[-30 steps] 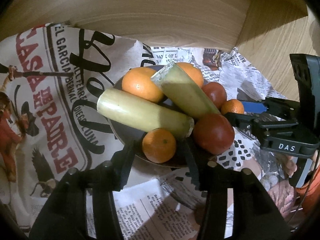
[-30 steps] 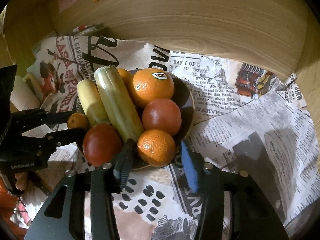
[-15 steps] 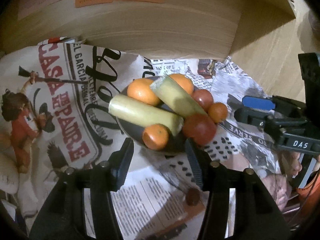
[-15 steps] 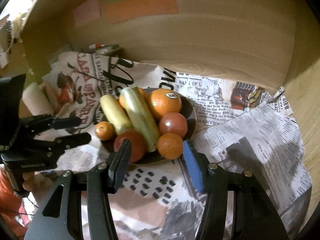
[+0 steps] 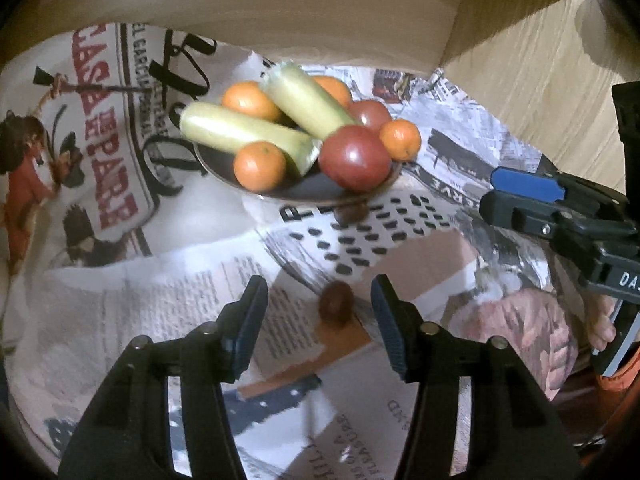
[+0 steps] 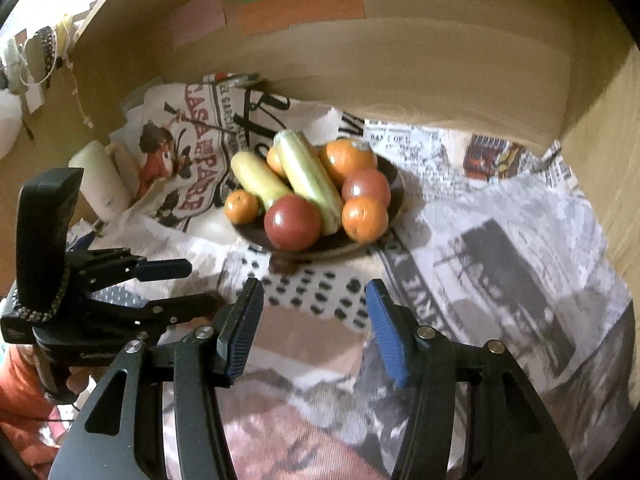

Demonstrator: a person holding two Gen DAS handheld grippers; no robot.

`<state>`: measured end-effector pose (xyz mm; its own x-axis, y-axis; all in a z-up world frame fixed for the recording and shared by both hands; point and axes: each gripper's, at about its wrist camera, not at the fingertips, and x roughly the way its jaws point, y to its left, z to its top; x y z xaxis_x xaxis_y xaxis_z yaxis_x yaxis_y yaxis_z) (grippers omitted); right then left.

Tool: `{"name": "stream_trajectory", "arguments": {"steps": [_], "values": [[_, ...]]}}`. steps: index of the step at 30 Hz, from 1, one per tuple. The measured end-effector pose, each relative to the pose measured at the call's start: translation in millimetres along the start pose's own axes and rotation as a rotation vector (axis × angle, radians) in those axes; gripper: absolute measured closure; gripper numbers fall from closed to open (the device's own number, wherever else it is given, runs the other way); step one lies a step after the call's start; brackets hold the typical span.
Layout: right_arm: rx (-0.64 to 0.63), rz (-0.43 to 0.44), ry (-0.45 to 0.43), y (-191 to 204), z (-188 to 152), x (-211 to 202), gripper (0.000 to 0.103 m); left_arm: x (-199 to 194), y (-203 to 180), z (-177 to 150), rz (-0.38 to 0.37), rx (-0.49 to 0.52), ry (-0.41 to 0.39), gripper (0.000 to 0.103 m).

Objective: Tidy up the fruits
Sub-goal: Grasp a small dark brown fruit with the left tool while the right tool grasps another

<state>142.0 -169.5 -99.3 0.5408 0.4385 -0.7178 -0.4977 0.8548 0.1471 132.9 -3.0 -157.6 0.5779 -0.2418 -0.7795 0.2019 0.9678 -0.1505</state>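
Observation:
A dark bowl (image 5: 308,190) (image 6: 394,184) sits on newspaper, heaped with several oranges (image 5: 260,166) (image 6: 365,218), two red tomatoes (image 5: 355,158) (image 6: 293,222) and two pale green squashes (image 5: 240,130) (image 6: 308,178). My left gripper (image 5: 318,316) is open and empty, well back from the bowl, with a small dark brown fruit (image 5: 336,309) on the paper between its fingers. My right gripper (image 6: 312,328) is open and empty, also back from the bowl. Another small brown fruit (image 5: 352,212) (image 6: 282,266) lies at the bowl's front rim.
Newspaper sheets (image 5: 120,208) (image 6: 500,248) cover the surface. A wooden back wall (image 6: 400,60) carries coloured paper notes (image 6: 300,8). A wooden side wall (image 5: 532,80) stands at the right. A white roll (image 6: 98,184) lies at the left.
Both grippers have pulled back and away from the bowl, which now looks smaller and farther. The small brown fruit on the paper now sits between my left fingers.

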Motion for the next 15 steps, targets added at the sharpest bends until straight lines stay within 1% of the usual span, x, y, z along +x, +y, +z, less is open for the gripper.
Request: {"name": "stream_trajectory", "arguments": {"steps": [3,5,6,7,8,11,15], "values": [[0.005,0.002,0.015,-1.0,-7.3,1.1,0.053,4.7,-4.6,-3.4,0.001,0.005,0.005,0.056],[0.004,0.003,0.022,-0.6,-10.0,1.9,0.053,7.6,-6.6,-4.0,-0.001,0.01,0.007,0.066],[0.004,0.004,0.025,0.0,-10.8,2.4,0.053,8.9,-7.6,-4.1,0.001,0.016,0.005,0.069],[0.003,0.008,0.024,0.6,-11.1,4.0,0.053,9.4,-8.4,-4.0,0.003,0.021,0.003,0.075],[0.002,0.01,0.028,1.6,-11.3,5.6,0.053,9.6,-9.1,-4.2,0.003,0.028,0.001,0.084],[-0.003,0.017,0.049,4.7,-10.3,15.0,0.053,9.2,-7.4,-4.5,-0.007,0.037,-0.002,0.085],[-0.031,0.016,0.089,13.4,-3.8,34.4,0.053,3.4,-0.6,-5.3,-0.002,0.041,-0.023,0.085]]}}
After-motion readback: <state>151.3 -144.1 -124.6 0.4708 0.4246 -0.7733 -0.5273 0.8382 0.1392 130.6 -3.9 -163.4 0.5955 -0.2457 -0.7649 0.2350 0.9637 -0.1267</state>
